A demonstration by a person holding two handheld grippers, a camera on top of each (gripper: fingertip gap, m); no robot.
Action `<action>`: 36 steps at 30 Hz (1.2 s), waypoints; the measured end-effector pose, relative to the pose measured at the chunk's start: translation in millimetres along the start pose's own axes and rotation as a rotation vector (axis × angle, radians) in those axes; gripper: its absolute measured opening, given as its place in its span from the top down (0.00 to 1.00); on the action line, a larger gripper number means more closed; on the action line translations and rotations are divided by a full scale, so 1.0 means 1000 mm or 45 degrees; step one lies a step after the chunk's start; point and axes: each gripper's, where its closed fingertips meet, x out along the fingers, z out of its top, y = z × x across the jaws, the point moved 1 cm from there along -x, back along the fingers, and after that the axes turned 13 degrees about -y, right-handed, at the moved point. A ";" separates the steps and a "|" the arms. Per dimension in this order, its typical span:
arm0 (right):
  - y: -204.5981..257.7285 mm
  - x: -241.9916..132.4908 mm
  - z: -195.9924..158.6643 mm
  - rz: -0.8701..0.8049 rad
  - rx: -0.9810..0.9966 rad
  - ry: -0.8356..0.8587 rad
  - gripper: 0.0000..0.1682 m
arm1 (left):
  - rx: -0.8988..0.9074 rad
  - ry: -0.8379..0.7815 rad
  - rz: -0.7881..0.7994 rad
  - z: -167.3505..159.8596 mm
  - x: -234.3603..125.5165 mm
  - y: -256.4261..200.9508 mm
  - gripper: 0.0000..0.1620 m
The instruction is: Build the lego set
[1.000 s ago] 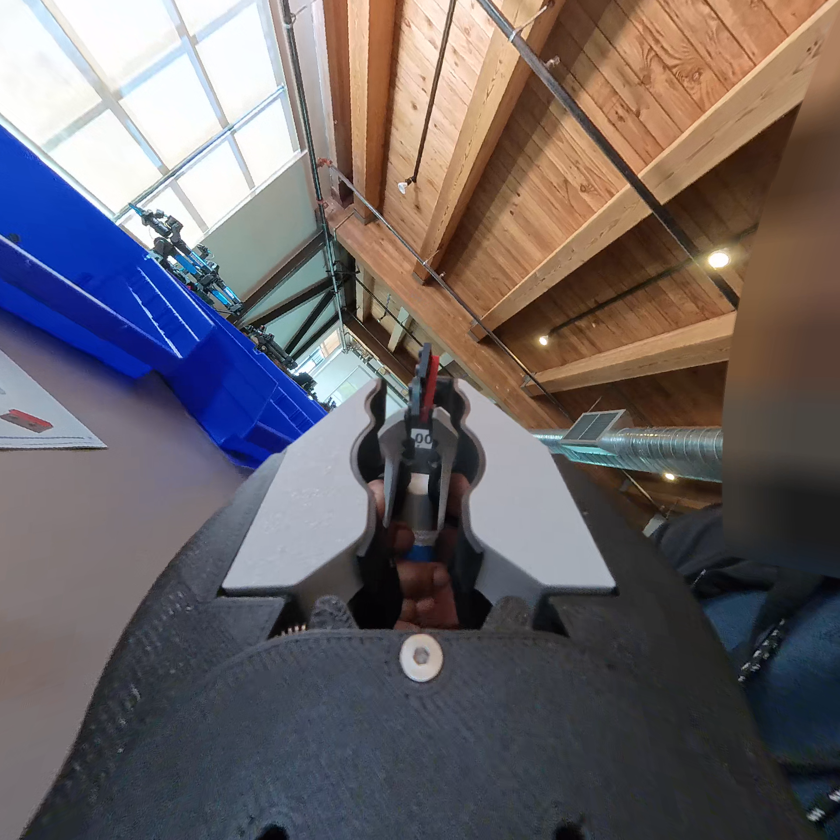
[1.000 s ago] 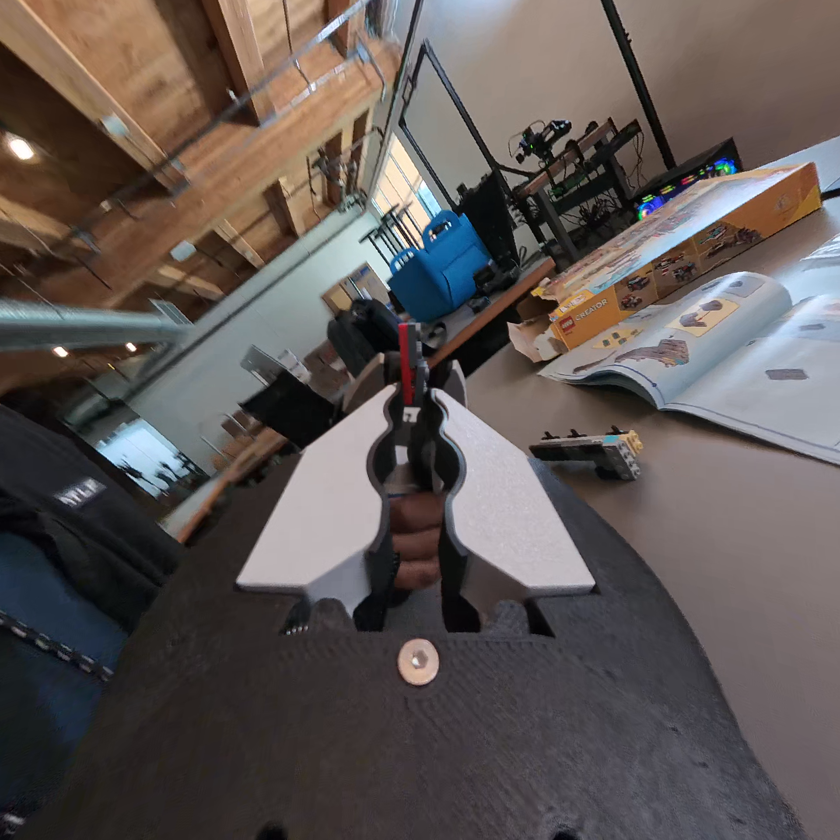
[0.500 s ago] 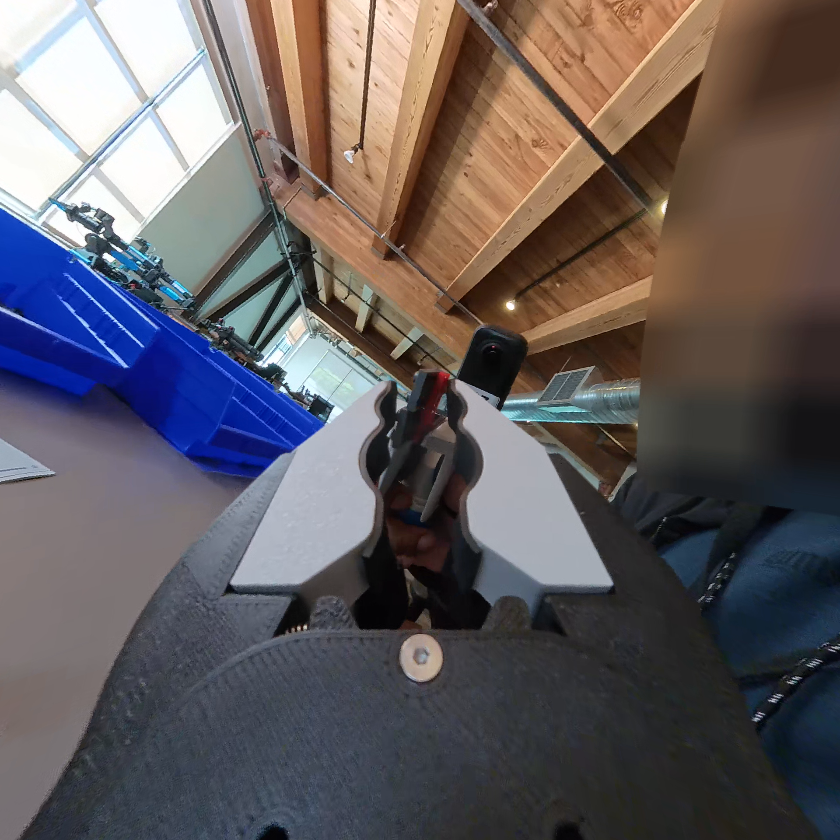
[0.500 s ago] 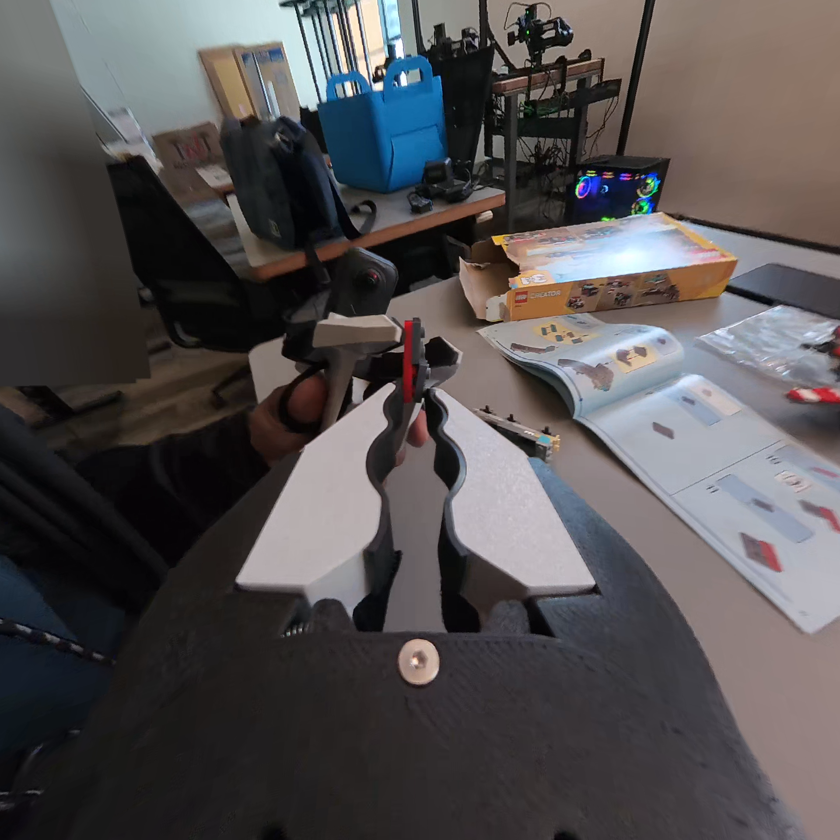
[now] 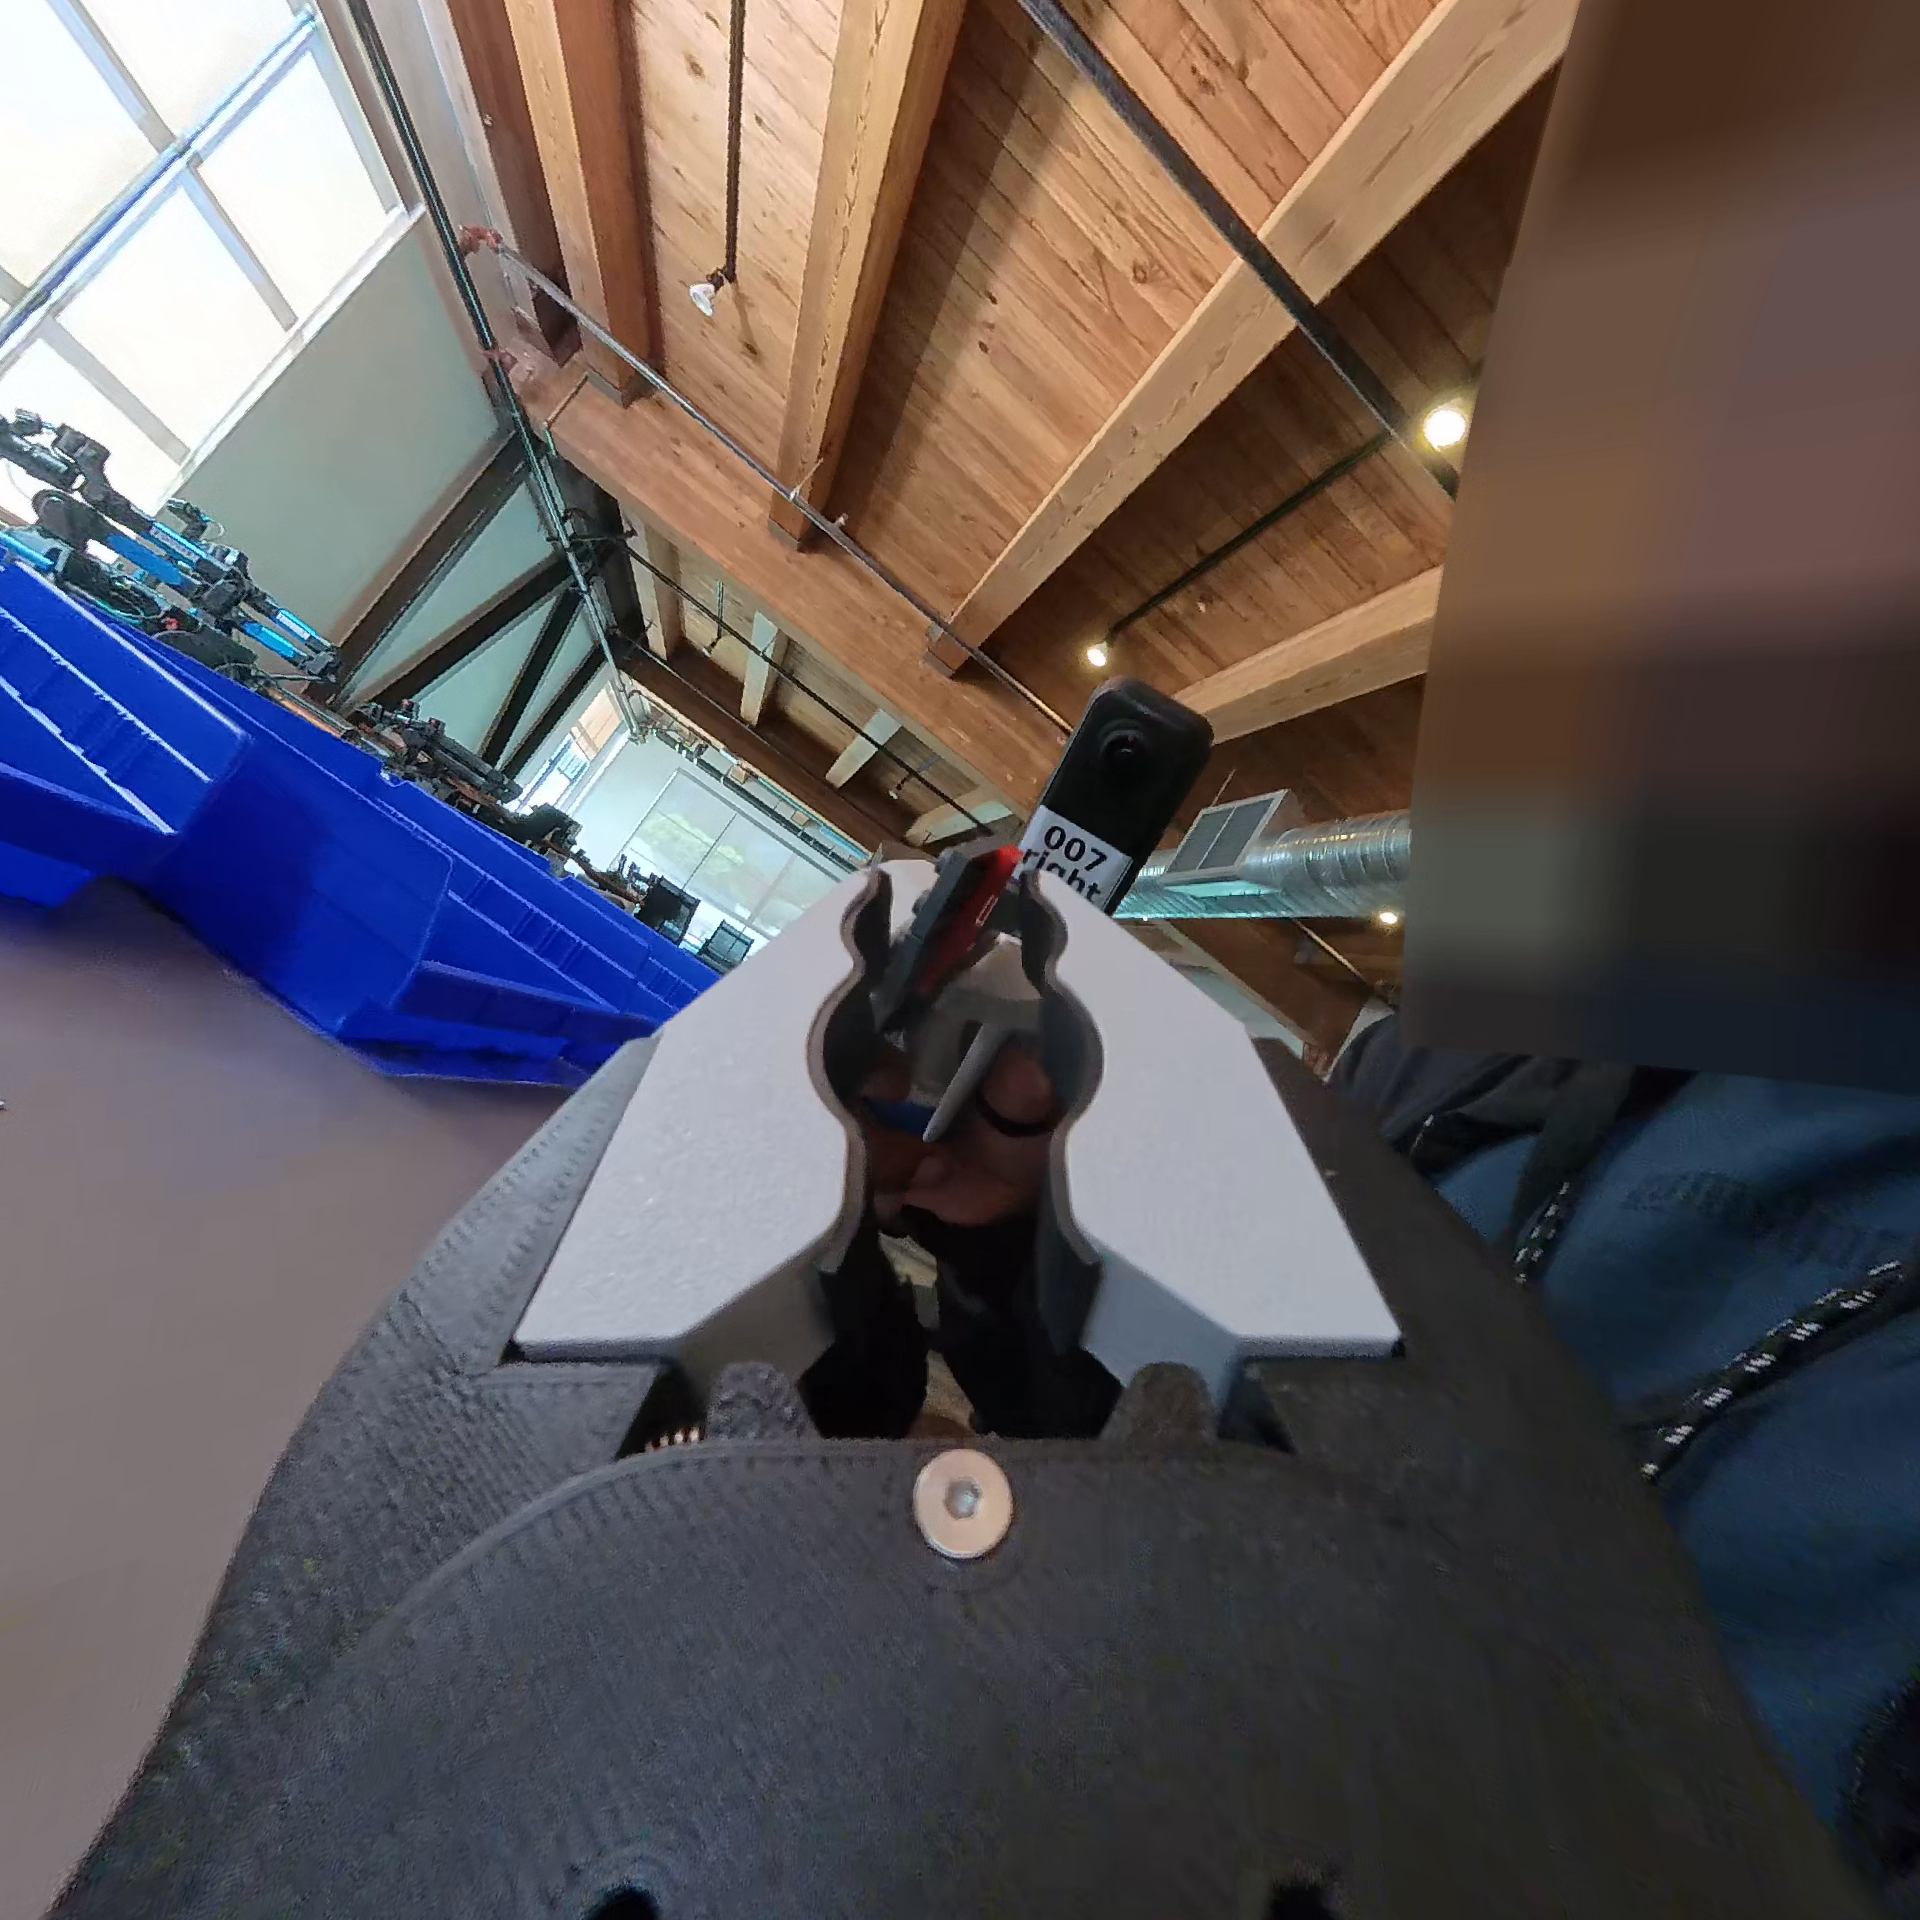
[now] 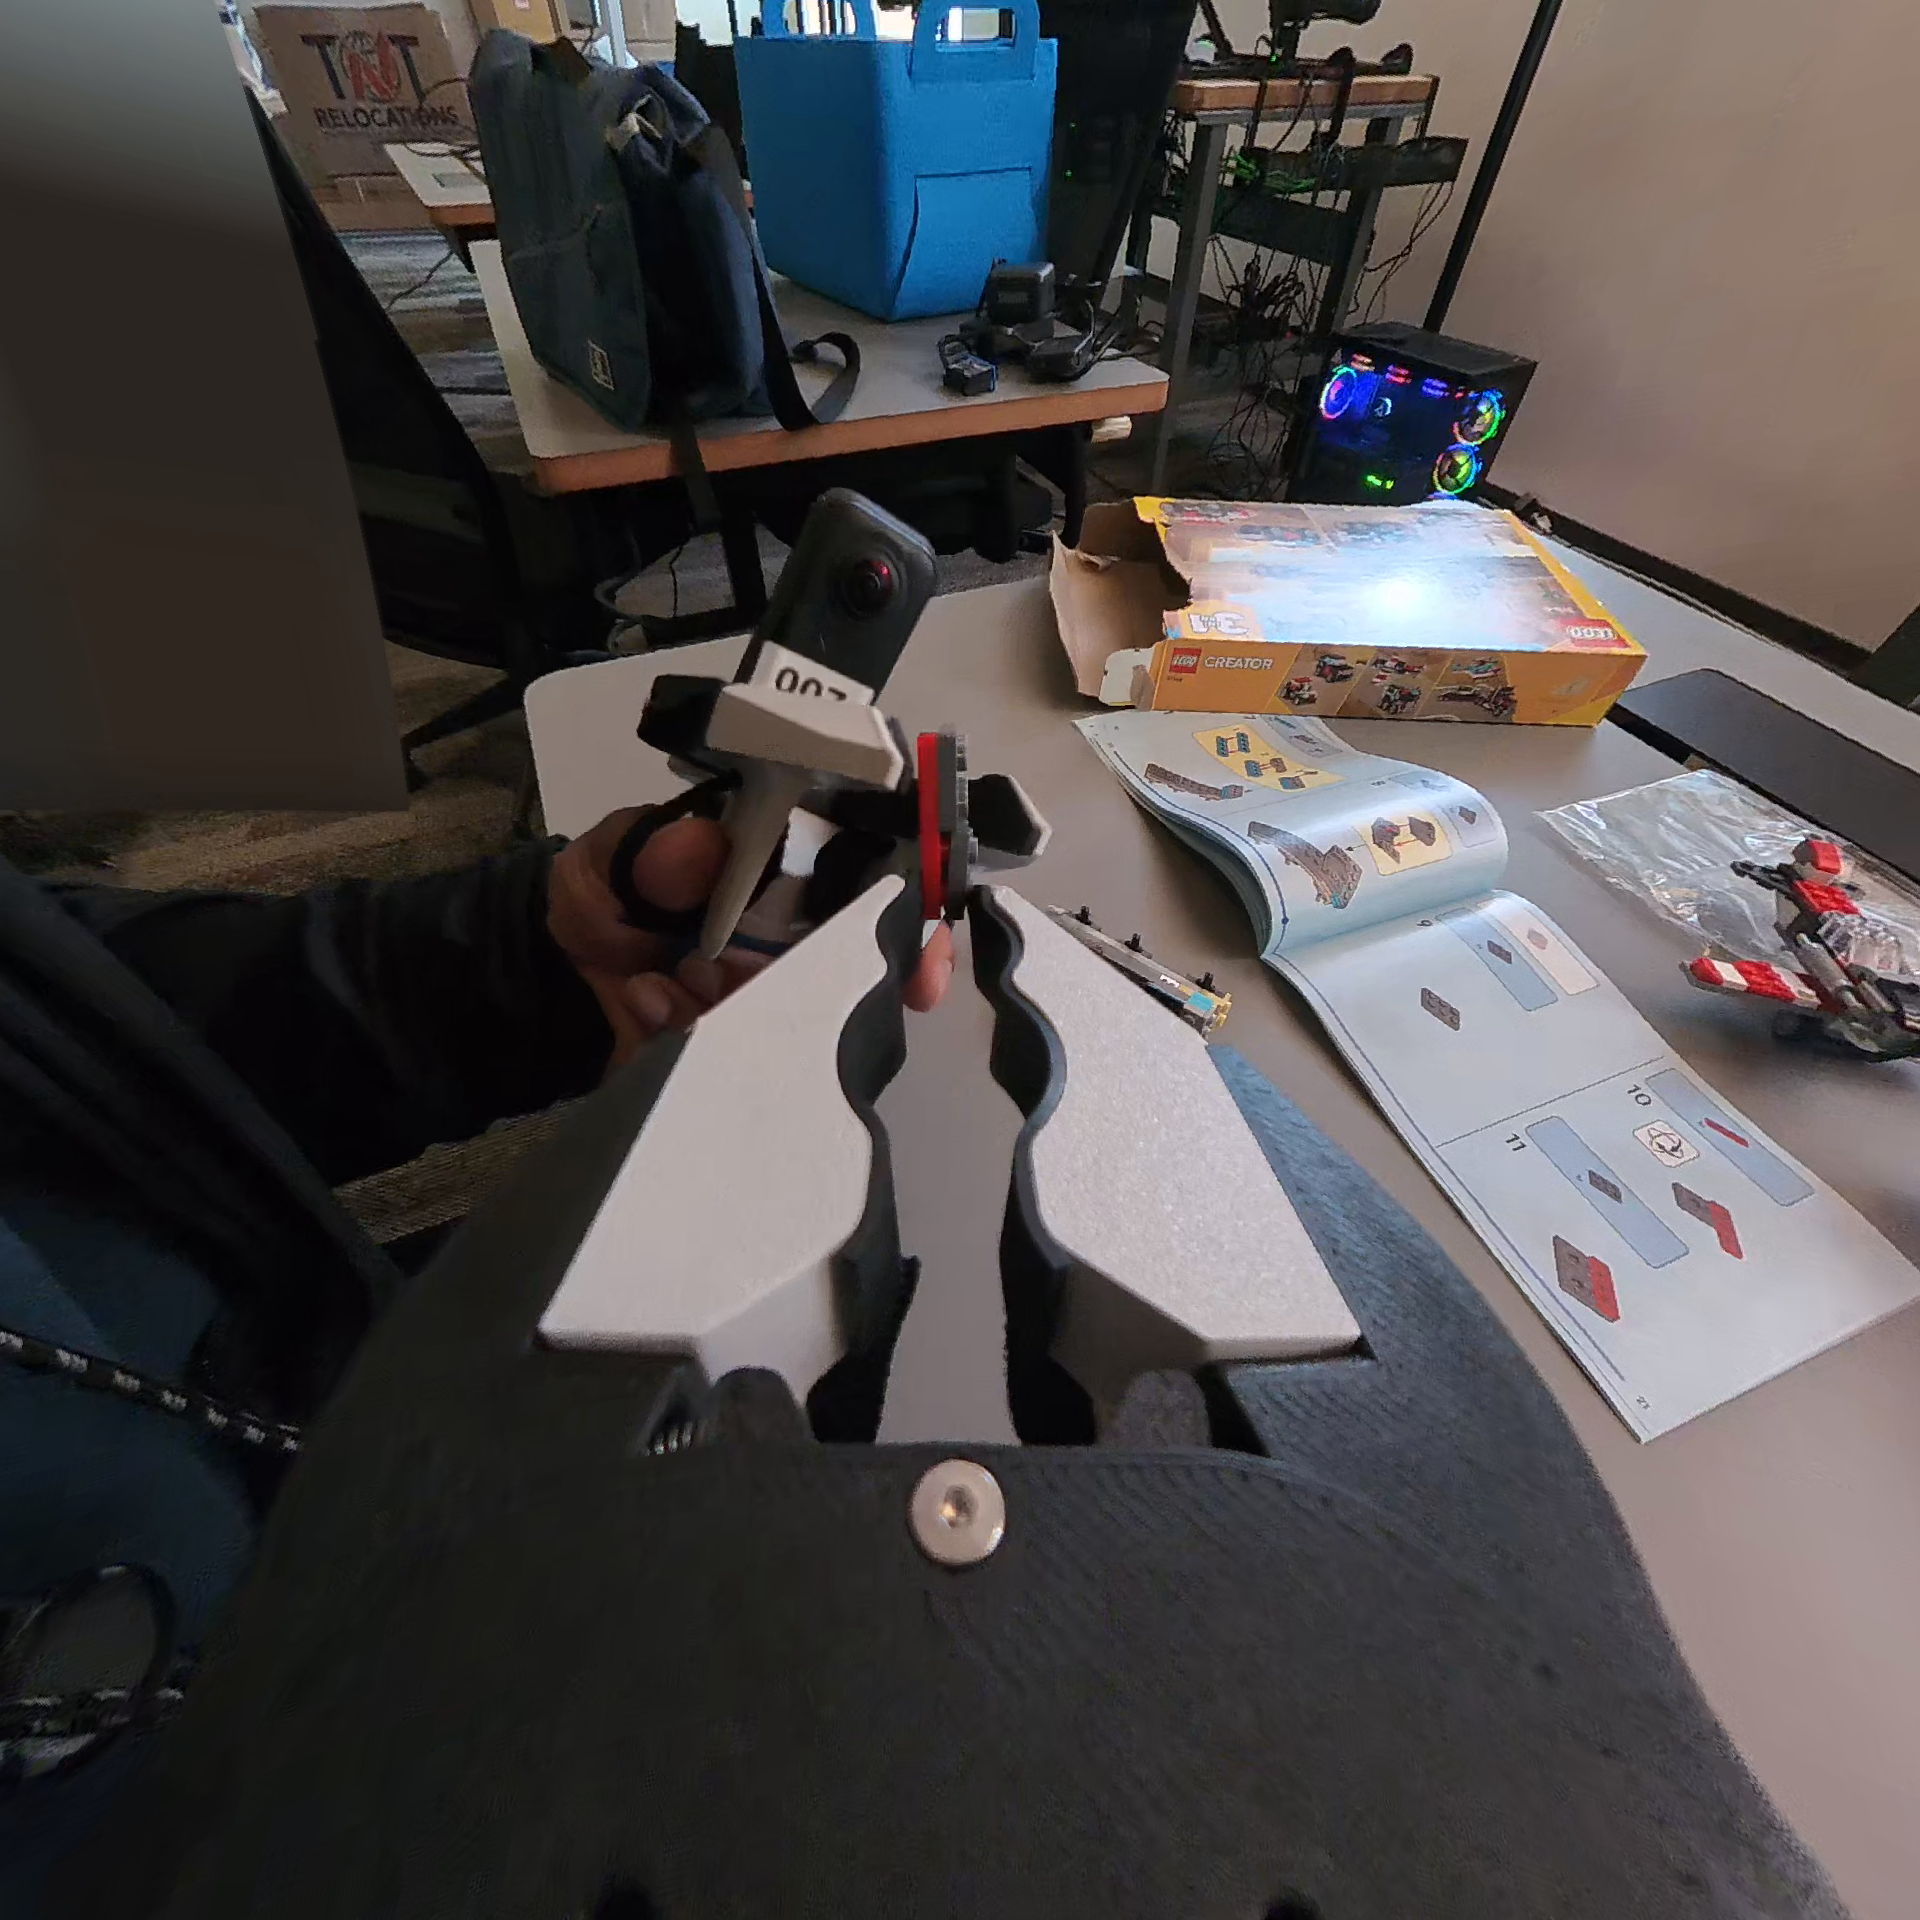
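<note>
You have a small stack of flat bricks, a red plate (image 6: 932,831) against a grey plate (image 6: 958,805), held up in the air at the centre of the right wrist view, pinched at the tips of both tools at once. Your right gripper (image 6: 945,914) is closed on the lower edge of the stack. Your left gripper (image 6: 940,821), coming in from the left of that frame, is clamped across the same stack, its two grey fingers on either side. In the left wrist view the red plate (image 5: 961,920) sits tilted between the closed tips of the left gripper (image 5: 951,899), just above centre.

As for progress, you look to be early to midway. The two plates seem pressed together, though whether they are fully seated cannot be told from here. The open instruction booklet (image 6: 1496,997) on the table (image 6: 1766,1507), right of centre, shows numbered steps with a similar red and grey pair, so this joint is probably the step in hand. A long grey strip of built bricks (image 6: 1153,966) lies just behind your right fingers, awaiting more parts. At the right edge a red and white model (image 6: 1818,966) stands beside a clear bag (image 6: 1683,852); the yellow box (image 6: 1382,634) lies open at the upper right. Much of the build seems left to do.
</note>
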 end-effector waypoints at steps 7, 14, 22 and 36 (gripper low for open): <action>0.005 0.001 0.002 0.030 -0.006 0.014 0.94 | 0.066 0.066 -0.021 -0.003 -0.003 -0.006 0.85; 0.009 0.001 0.007 0.053 -0.023 0.022 0.94 | 0.091 0.053 -0.038 -0.003 -0.002 -0.007 0.90; 0.013 0.002 0.008 0.067 -0.052 0.051 0.94 | 0.091 0.036 -0.072 -0.002 -0.001 -0.009 0.94; 0.014 0.005 0.016 0.077 0.014 -0.034 0.94 | 0.046 -0.046 -0.118 0.003 0.001 -0.013 0.95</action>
